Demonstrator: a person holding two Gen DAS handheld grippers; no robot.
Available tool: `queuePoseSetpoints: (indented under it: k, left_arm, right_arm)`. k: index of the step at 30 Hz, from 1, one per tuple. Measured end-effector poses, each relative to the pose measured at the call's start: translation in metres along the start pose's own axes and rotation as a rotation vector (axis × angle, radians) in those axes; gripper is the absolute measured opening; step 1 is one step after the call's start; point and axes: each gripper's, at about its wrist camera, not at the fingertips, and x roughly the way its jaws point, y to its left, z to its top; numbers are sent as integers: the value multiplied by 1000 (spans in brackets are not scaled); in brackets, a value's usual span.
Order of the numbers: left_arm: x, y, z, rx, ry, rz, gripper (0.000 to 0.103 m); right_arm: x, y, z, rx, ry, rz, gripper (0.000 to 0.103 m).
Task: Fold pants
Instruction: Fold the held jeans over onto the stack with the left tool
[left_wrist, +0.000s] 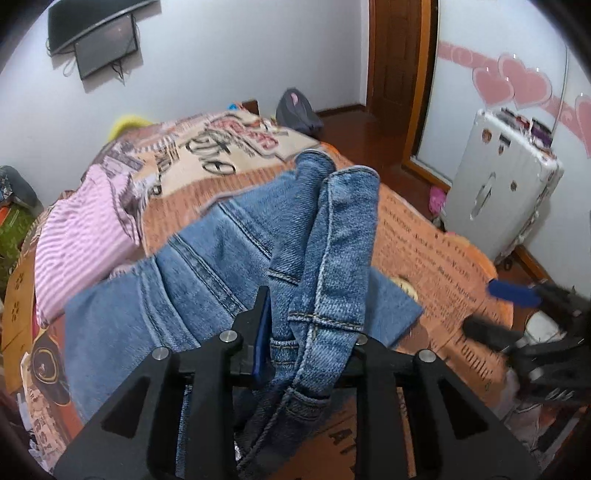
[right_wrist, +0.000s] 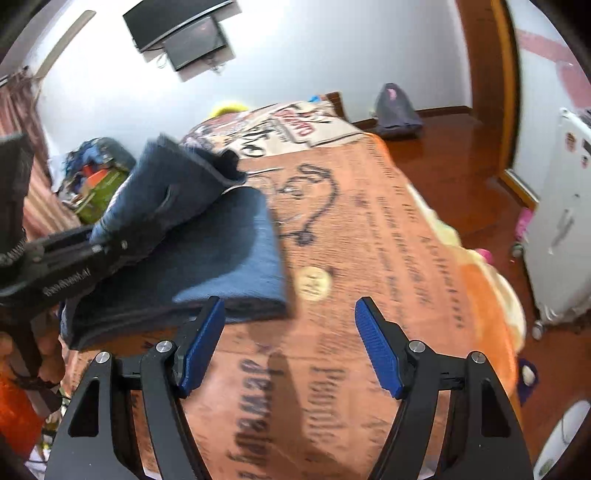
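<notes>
Your left tongs (left_wrist: 310, 332) are clamped on a bunched denim edge of the pants (left_wrist: 229, 258), probably the waistband. You hold it lifted so the upper layer hangs free to be carried over. The rest of the pants lies partly folded on the bed (right_wrist: 369, 229), beside a striped pink cloth (left_wrist: 81, 236). Your right tongs (right_wrist: 290, 347) stand wide and empty above the bedspread, just beside the folded edge, apparently ready to pin or smooth it.

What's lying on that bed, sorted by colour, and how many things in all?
Blue: 1, jeans, pinched by the left gripper
Pink striped: 1, garment
Orange printed: 1, blanket
Total: 3
</notes>
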Motion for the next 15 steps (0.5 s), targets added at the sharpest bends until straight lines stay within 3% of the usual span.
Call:
queuePoseSetpoints:
  k: [6, 8, 9, 11, 15]
  left_arm:
    - [10, -7, -11, 12, 37, 13, 31]
    - [9, -6, -11, 4, 41, -6, 39]
    - [8, -4, -11, -6, 45, -42, 56]
    - [5, 0, -9, -47, 53, -133, 80]
    - [-3, 3, -9, -73, 29, -118, 81]
  right_arm:
    - [-12, -6, -5, 32, -12, -6, 70]
    - [-13, -6, -5, 39, -17, -1, 70]
    - [-13, -7, -4, 42, -19, 0, 70]
    - [-17, -6, -6, 43, -23, -1, 70]
    - [-21, -7, -5, 40, -30, -7, 69]
